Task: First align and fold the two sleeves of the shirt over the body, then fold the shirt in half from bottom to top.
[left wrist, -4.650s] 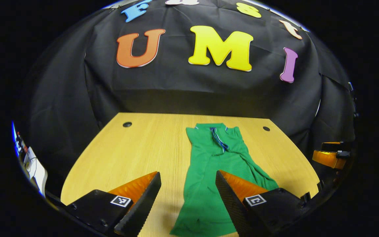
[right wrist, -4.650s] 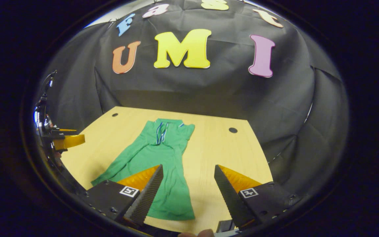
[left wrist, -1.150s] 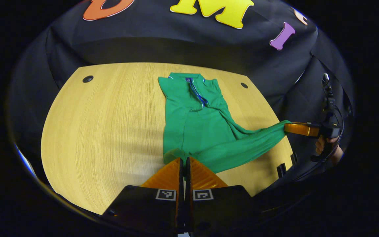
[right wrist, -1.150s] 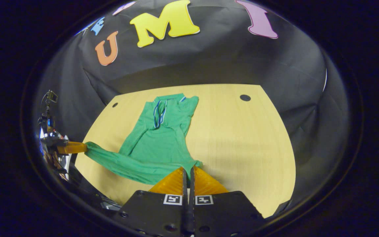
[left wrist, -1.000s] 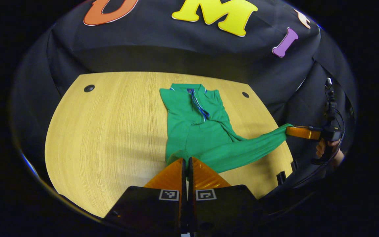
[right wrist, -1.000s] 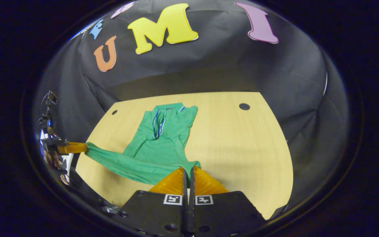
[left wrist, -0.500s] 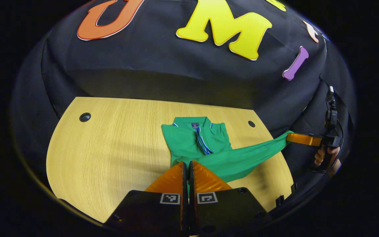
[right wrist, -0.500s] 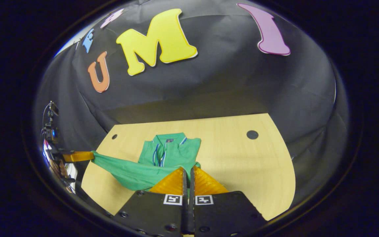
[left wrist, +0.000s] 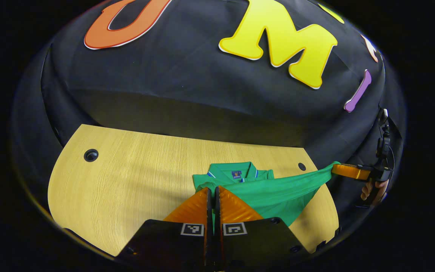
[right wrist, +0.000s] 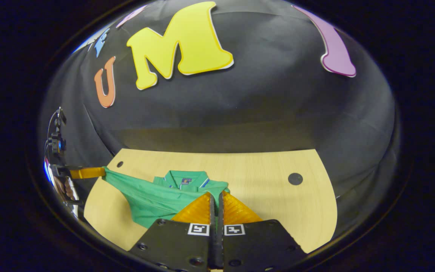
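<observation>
Pale wooden table carries the green collared shirt; both tongs, left and right, clench its raised hem, 1 corner each, with the collar just ahead.

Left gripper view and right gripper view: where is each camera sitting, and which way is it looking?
Left gripper view: rides on the left gripper, looking forward along its closed fingers over the green shirt and wooden table to the black cloth wall; the right gripper and a hand show far right.
Right gripper view: rides on the right gripper, looking forward the same way; the left gripper shows far left, pinching the shirt.
Both share the shirt's collar, the table, its round holes and the wall.
</observation>
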`<state>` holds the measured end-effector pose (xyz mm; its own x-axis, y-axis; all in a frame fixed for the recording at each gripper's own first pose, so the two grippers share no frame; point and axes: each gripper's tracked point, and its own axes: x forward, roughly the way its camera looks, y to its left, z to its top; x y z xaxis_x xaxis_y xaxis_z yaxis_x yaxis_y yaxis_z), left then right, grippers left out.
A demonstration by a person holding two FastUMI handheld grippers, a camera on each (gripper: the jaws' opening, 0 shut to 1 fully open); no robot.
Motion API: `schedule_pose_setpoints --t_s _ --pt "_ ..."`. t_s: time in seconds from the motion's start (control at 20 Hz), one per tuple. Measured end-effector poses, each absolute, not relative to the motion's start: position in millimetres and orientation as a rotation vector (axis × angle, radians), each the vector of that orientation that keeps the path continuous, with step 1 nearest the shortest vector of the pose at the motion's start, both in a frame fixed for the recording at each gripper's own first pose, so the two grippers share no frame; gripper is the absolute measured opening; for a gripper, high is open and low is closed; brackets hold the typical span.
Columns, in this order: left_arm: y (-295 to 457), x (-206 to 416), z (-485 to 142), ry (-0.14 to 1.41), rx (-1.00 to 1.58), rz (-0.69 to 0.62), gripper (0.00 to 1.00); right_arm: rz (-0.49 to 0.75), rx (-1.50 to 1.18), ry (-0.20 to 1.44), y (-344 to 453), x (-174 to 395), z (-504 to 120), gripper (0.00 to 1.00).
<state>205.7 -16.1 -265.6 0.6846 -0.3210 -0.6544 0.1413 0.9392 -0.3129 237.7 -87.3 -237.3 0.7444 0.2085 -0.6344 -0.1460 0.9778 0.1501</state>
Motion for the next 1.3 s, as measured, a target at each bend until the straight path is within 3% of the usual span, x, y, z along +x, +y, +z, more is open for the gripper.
schedule_pose_setpoints --t_s 0.6,1.0,1.1,1.2,1.25,1.3 --pt "-6 297 -357 0.729 -0.209 -0.190 0.06 0.187 0.045 0.716 -70 340 -323 0.00" --pt "-7 308 -419 0.795 -0.227 -0.137 0.07 0.153 -0.003 0.792 -73 342 -392 0.00" --pt "-6 302 -424 0.815 -0.233 -0.118 0.11 0.153 -0.024 0.804 -74 337 -399 0.06" --pt "0 296 -428 0.847 -0.203 -0.089 0.22 0.151 -0.021 0.811 -74 334 -402 0.11" --pt "3 293 -427 0.849 -0.185 -0.071 0.15 0.150 -0.011 0.809 -74 332 -400 0.23" --pt "8 291 -422 0.841 -0.171 -0.056 0.22 0.146 0.002 0.805 -73 330 -396 0.42"
